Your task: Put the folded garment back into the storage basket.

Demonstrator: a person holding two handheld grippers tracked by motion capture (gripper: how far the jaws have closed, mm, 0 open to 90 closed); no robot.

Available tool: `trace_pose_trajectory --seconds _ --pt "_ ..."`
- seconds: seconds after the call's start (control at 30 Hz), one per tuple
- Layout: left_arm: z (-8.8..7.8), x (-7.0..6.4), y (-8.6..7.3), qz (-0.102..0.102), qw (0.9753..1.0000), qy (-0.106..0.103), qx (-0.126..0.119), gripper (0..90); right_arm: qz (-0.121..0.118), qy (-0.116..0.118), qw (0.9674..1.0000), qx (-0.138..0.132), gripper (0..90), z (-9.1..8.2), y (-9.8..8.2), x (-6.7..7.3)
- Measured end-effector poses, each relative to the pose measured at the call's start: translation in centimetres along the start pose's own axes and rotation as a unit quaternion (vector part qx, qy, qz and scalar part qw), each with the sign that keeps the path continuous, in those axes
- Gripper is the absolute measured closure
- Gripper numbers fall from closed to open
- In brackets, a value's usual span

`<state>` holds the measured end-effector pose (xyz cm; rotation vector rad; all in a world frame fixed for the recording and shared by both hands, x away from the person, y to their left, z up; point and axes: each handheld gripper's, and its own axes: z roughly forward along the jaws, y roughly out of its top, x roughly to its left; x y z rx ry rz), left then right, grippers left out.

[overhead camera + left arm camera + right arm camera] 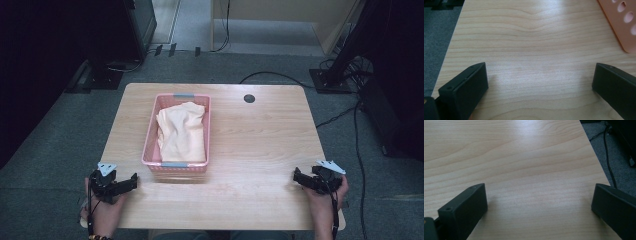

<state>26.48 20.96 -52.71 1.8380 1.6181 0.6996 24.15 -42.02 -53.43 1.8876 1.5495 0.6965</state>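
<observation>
We hold both grippers wide open, empty: left gripper [131, 183] at 7, right gripper [298, 178] at 4 of pink basket [151, 142] with cream cloth [182, 132].

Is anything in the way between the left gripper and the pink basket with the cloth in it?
Nothing visible. Only bare table lies between the left gripper and the pink basket; the cloth lies inside it.

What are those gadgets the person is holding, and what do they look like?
Each hand grips a black two-jaw claw tool: the left claw and the right claw. Each carries a pale grey three-cornered plate on top and trails a thin black cable along the forearm. The jaws are blocky black slabs with small screw holes. A beaded bracelet circles the left wrist.
</observation>
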Motion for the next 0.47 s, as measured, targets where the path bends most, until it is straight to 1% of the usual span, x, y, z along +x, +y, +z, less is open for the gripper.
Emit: trace_pose_trajectory --seconds 0.47 --pt "0.0 0.0 0.0 0.000 1.0000 0.000 0.000 0.3 -0.004 0.005 1.0000 0.000 0.0 -1.2 -1.1 -1.0"
